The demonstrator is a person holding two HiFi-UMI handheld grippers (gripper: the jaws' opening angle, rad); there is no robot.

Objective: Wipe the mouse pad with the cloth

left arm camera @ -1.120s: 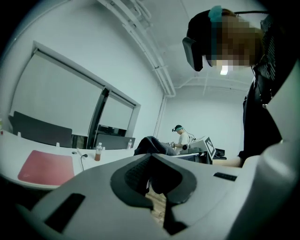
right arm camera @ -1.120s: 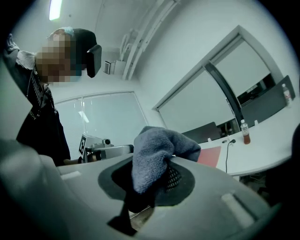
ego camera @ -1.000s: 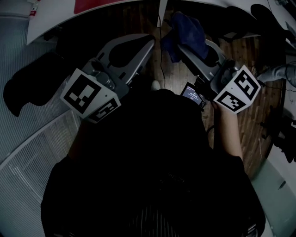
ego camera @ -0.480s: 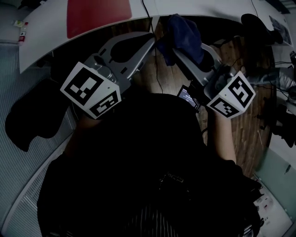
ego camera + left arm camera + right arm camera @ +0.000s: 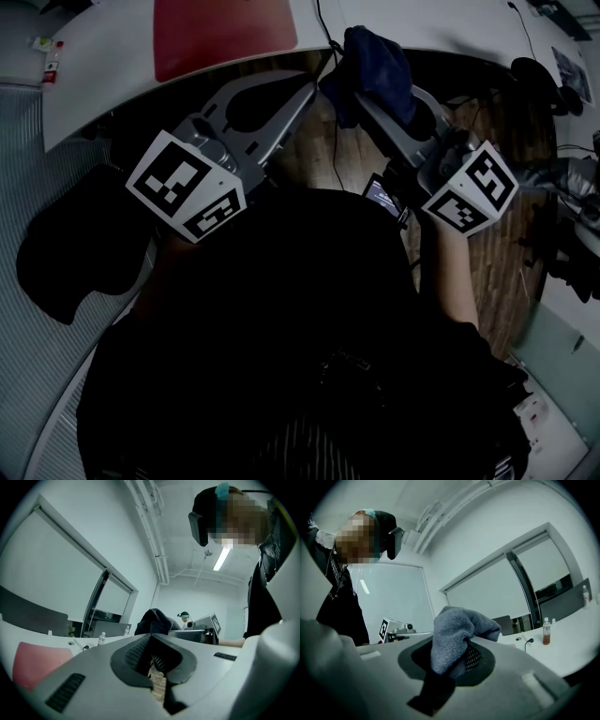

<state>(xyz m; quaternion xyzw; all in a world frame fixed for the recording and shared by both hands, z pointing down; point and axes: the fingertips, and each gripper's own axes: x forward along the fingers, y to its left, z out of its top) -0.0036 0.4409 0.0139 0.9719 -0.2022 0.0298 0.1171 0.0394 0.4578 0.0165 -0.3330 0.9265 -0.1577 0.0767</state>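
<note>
cloth in the right jaws, pad not yet touched

toward the left of the white tabletop (image 5: 94,70) lies the red mouse pad (image 5: 225,33), flat, its near edge close to the tabletop's curved rim. it is bare and nothing touches it. it looks thin and limp, probably with a grippy underside, though the dim head view does not settle that. a light sheet like this may creep or curl at a corner under a sideways stroke, so a steadying press on one edge would help.

the left gripper (image 5: 302,86) hangs just short of the pad's near edge, over the wooden floor (image 5: 319,159). its jaws are closed tip to tip with nothing in them. only floor shows through the hollow behind the tips.

to its right, the right gripper (image 5: 364,94) is clamped on the blue cloth (image 5: 375,61). the cloth bunches up above the jaws, seen against the tabletop's rim, near the pad's right corner but not on it. it is soft, light terry, pinched at one fold, so most of it flops loose.

i judge the wiping has not begun. the cloth needs carrying left onto the pad and pressing down, so that the loose bulk, not the hard jaw tips, meets the surface. a hold nearer the middle of the wad would give a fuller wiping face.
</note>
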